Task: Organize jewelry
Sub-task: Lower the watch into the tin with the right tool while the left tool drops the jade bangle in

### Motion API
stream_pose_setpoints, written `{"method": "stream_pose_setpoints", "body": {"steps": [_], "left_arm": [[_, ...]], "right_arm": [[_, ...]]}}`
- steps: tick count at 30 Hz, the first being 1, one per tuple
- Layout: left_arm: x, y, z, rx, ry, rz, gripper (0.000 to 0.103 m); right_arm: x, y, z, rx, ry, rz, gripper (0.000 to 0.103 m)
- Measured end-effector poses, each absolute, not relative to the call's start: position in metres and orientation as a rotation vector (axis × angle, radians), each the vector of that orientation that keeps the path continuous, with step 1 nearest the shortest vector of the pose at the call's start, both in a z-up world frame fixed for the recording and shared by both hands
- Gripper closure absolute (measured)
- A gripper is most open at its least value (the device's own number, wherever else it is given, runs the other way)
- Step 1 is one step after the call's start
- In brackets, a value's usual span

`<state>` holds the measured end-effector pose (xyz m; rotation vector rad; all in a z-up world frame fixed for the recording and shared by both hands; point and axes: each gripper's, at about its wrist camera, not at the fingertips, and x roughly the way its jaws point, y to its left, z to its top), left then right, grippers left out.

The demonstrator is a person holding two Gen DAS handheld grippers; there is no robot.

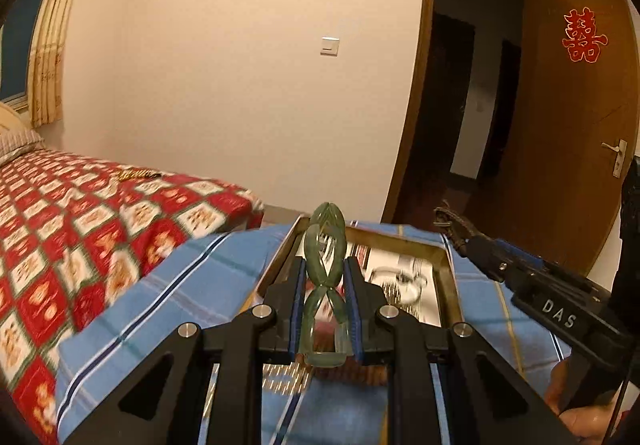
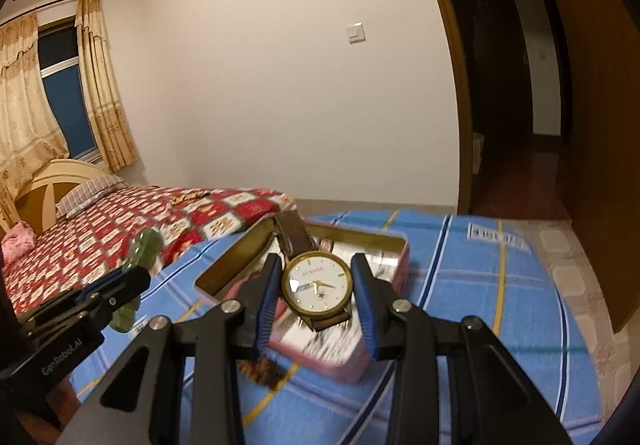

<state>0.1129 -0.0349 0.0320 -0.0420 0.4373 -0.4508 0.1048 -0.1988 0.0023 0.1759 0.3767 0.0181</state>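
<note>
While blue plaid cloth [image 2: 460, 285] covers the surface, left gripper [image 1: 324, 277] clamps jade bangle [image 1: 325, 269], right gripper [image 2: 316, 285] clamps watch [image 2: 317, 283].

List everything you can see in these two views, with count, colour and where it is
Hair clip: one, translucent green, clamped in the left gripper.
Watch: one, white dial, gold rim, brown strap, clamped in the right gripper above the tin.
Tin: one, open, pink outside, on the blue cloth.
Blue cloth: one, blue plaid, under the tin.
Bedspread: one, red and white checks, on the bed at left.
Gold item: one, on the bedspread; too small to identify.
Curtains: cream, by the window.
Light switch: one, white, on the wall.
Door: one, brown, open, red paper-cut on it.
Left gripper: black, blue pads.
Right gripper: black, blue pads.
</note>
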Motion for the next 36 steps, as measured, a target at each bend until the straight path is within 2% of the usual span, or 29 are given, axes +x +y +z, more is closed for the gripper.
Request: {"method": "stream_pose_setpoints", "body": {"steps": [6,16,26,36], "left_arm": [[0.156,-0.057,0.028,-0.032,0.433,-0.444,0.084],[0.214,-0.091,-0.001,0.016,0.580,-0.425,0.084],[0.230,-0.102,-0.024,0.049,0.698,-0.368,0.084],[0.232,-0.104,-0.029,0.062,0.704,-0.345,0.084]], "right_arm": [[0.142,-0.205,0.003,0.199,0.366,-0.014,0.064],[0.194,-0.201,-0.021,0.195,0.480,-0.061,0.064],[0.203,-0.208,-0.029,0.151,0.551,-0.087,0.064],[0.208,-0.209,-0.030,0.162,0.569,-0.079,0.064]]}}
